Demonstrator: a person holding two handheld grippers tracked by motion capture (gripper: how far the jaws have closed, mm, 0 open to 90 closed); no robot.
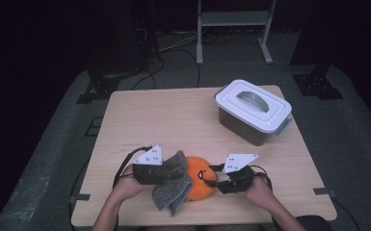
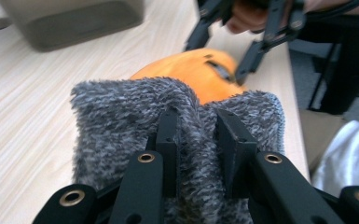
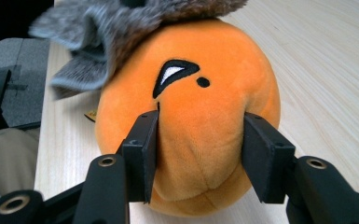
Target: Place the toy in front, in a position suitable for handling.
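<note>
Orange plush (image 3: 191,126) sits clamped in the right claw (image 3: 198,154); left claw (image 2: 198,140) pinches the grey cloth (image 2: 121,126) draped beside it; no readable writing.

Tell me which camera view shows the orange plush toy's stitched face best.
The right gripper view: the orange plush toy sits close, its stitched eye and dot sharp between the right tongs. The high view shows the toy small, the face tiny. The left gripper view shows the toy blurred behind the grey fuzzy cloth.
</note>
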